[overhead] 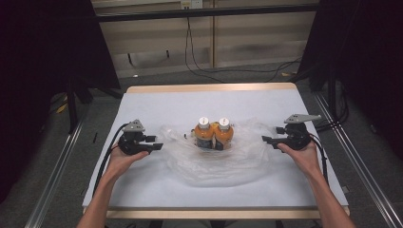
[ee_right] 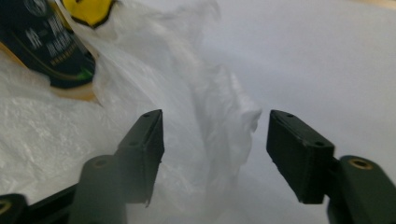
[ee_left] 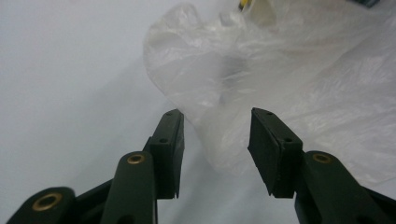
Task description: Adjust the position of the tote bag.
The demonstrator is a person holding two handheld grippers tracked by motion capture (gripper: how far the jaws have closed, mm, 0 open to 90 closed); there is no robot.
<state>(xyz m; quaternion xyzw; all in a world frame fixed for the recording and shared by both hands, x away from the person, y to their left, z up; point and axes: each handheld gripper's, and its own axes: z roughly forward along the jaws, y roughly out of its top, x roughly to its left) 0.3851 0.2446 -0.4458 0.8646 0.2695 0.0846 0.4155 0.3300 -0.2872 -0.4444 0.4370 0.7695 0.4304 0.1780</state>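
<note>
Two orange juice bottles with white caps stood upright, touching side by side, on a clear plastic bag spread flat at the middle of the white surface; left tool sat just off the bag's left edge, jaws spread, nothing pinched, crumpled bag edge lying ahead of and between the jaws; right tool sat at the bag's right edge, jaws spread wide, a bag fold between them but pads not pressing it; bottle label visible beyond in the right gripper view; both hands gripped the tools low over the surface.
</note>
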